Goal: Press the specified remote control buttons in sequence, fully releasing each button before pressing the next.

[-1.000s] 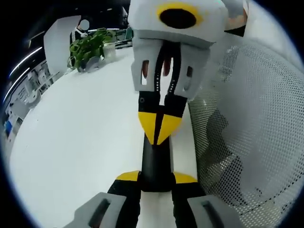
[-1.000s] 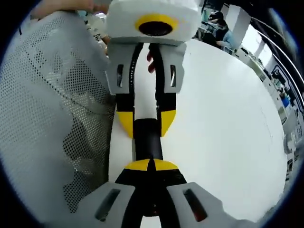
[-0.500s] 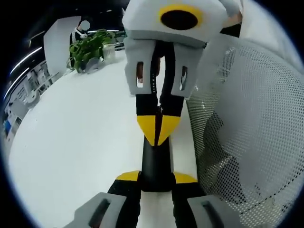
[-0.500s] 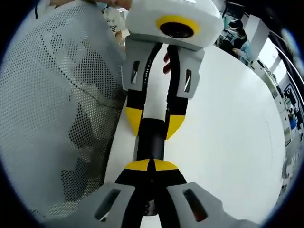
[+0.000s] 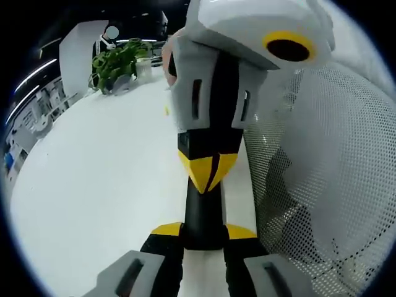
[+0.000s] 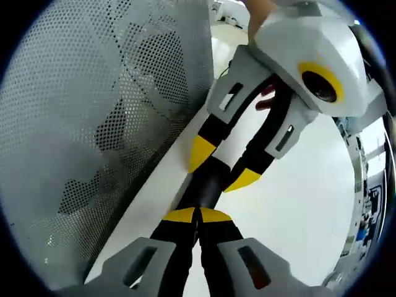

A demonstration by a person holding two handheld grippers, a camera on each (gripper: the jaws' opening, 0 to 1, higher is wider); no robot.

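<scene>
The step in hand looks like a button press, with one tool holding the remote and the other used as a pointer. In the left gripper view, the left gripper has its jaws apart and clamped on the two long sides of a slim black remote, which runs straight out ahead of it above the white table. The right gripper comes in from the far end with its two yellow tips drawn together into one point that rests on the remote's upper face, just beyond the left gripper's tips. The right gripper view agrees: the right gripper is closed with nothing between its jaws, the remote lies directly past its tip, and the left gripper faces it with a yellow tip on either side of the remote. A white perforated mesh panel stands close beside both tools, and a potted plant sits well off at the far end of the table. The buttons are too dark and covered to make out, so which one is being pressed cannot be told. The next move probably calls for lifting the closed tip clear so the button springs back, then shifting along the remote to the next button while the left grip stays steady.
</scene>
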